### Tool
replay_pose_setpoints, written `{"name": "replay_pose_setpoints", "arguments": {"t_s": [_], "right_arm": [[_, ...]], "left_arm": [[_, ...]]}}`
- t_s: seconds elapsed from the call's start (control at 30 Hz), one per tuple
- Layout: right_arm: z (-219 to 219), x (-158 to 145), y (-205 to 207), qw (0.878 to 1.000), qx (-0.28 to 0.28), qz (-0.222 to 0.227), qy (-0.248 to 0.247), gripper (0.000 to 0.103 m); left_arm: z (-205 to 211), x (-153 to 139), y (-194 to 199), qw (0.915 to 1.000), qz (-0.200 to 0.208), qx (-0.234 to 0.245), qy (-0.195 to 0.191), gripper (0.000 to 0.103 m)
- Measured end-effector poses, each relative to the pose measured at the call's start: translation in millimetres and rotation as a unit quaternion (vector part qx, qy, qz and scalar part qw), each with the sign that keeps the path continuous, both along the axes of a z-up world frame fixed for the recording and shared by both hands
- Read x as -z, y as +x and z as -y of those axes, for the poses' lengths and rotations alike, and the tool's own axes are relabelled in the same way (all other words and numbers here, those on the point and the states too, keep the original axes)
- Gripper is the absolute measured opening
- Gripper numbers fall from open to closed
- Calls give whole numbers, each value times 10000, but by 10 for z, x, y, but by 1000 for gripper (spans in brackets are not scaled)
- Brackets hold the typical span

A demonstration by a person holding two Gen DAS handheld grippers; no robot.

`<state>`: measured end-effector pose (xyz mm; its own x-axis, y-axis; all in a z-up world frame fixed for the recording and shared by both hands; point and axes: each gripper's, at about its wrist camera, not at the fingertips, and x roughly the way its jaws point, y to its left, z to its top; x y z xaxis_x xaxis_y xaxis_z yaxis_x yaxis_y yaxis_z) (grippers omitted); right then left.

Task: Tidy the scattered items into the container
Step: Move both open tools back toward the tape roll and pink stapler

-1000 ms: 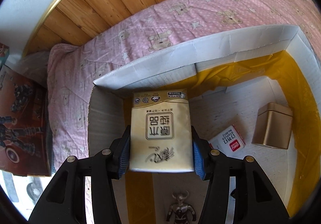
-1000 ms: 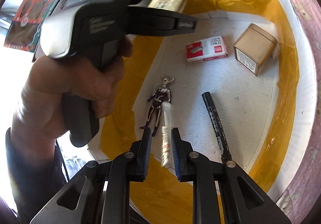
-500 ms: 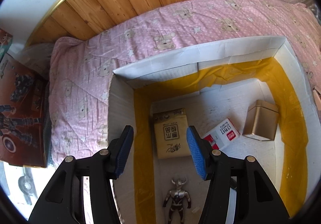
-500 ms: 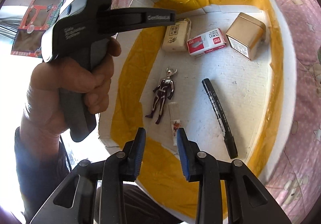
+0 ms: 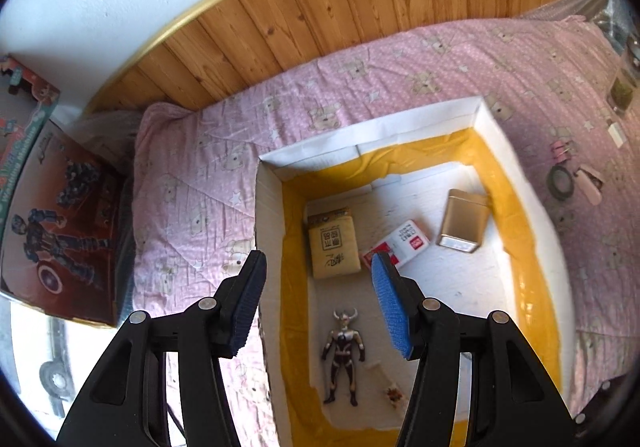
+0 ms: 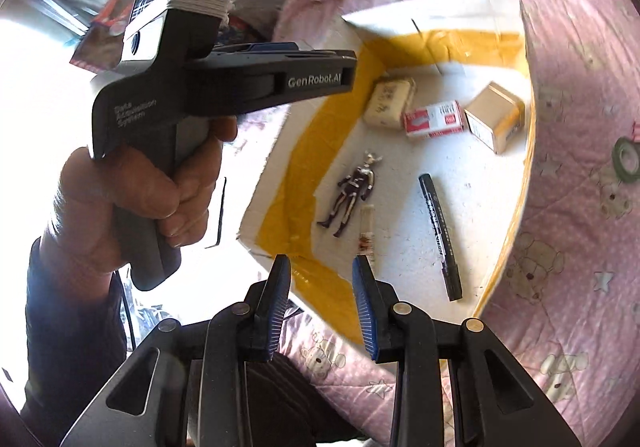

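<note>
Both tools are empty. The left tool (image 5: 316, 303) stands with its blue ribbed pads wide apart above the near left wall of the container (image 5: 268, 215), nothing between them. The right tool (image 6: 322, 303) has just been opening; its pads stand partly apart with nothing between them, over the near corner of the container. Status, as a judgement: the task is well advanced but not complete. Six items lie on the container floor: a soft cream tissue pack (image 5: 334, 247), rectangular and slightly pillowed, at the far left; a red-and-white flat carton (image 5: 402, 245) just beside it; a gold metal tin (image 5: 462, 221), box-shaped with a raised lid, near the far right; a rigid silver-and-dark plastic figure (image 5: 343, 355) lying face up; a small clear sachet (image 6: 367, 233) just beside the figure; and a slim black marker (image 6: 439, 237) lying lengthwise, apart from the others. The container is an open, shallow white box with a rough, foam-like floor and glossy yellow tape along the inner seams. It rests on a bed covered by a quilted pink blanket (image 5: 192, 191) printed with bears and stars. Remaining: on the blanket to the right of the container lie a dark roll of tape (image 5: 560, 183) and several small pinkish objects too small to identify.
</note>
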<state>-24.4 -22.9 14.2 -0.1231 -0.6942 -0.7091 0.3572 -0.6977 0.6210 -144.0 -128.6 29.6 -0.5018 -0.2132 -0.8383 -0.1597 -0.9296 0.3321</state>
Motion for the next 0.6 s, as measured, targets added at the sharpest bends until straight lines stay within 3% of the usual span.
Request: {"name": "replay_pose_setpoints", "arguments": {"t_s": [0.33,0.6], "right_arm": [[-406,-342,354,9958,-32,-876,-282,34],[-767,-391,639,9898,-51,-1142,-847,34]], "left_arm": [[-539,-566,541,9978,-498,442,64,58],[-859,-767,895,9944,-687,609,516,58]]}}
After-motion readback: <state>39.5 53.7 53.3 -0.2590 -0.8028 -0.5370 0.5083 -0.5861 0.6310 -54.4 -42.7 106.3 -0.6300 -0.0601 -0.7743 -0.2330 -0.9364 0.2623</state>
